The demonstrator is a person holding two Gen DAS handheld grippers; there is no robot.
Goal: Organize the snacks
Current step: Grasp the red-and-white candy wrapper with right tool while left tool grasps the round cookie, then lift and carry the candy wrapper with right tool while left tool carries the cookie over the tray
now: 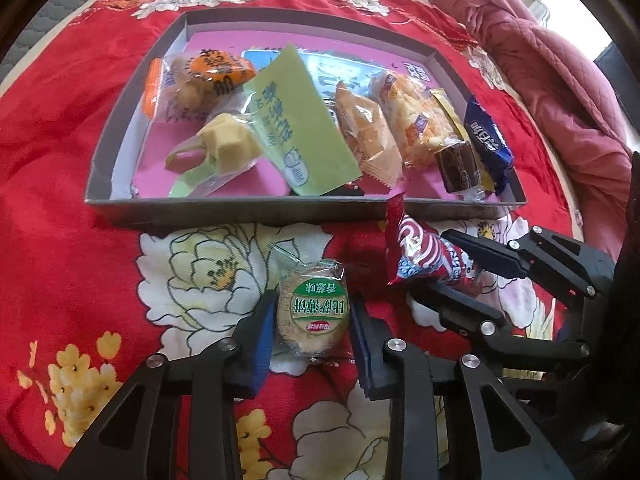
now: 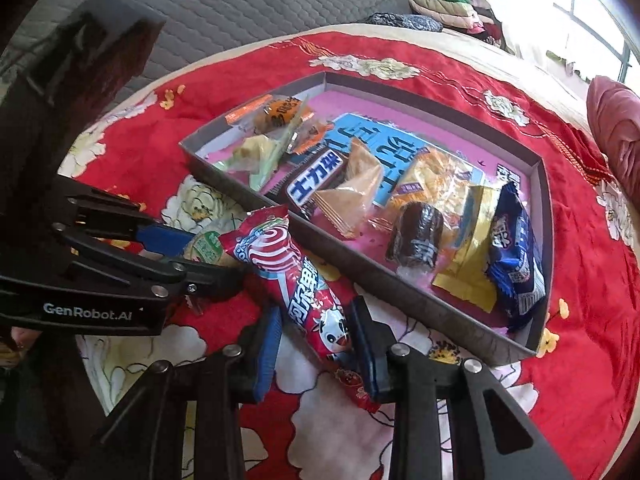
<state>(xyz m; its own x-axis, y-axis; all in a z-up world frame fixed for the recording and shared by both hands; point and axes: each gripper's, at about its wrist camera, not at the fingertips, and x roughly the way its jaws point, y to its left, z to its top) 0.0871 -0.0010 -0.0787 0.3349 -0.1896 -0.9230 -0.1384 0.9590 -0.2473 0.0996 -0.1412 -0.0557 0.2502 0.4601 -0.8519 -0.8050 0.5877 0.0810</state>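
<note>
Left wrist view. Left gripper (image 1: 312, 320) closed on round biscuit packet (image 1: 313, 312), blue pads pressing both sides of the wrapper, packet resting on red floral cloth (image 1: 72, 208). Ahead of the fingertips, shallow cardboard tray (image 1: 240, 210) already loaded with mixed snacks. To the right, right gripper (image 1: 468, 280) clamped on red candy packet (image 1: 424, 256), the packet's far end touching the tray's near wall.

Right wrist view. Right gripper (image 2: 316, 328) gripping red candy packet (image 2: 304, 276) across its lower half, most of the length projecting forward and leftward. Left gripper (image 2: 192, 256) close on the left, tray (image 2: 400, 292) ahead and right.

Likely risks: slick film sliding from the pads; long packet swinging and catching the tray wall on lifting; the two grippers colliding, being so near; crushing of the biscuit under excess squeeze.
</note>
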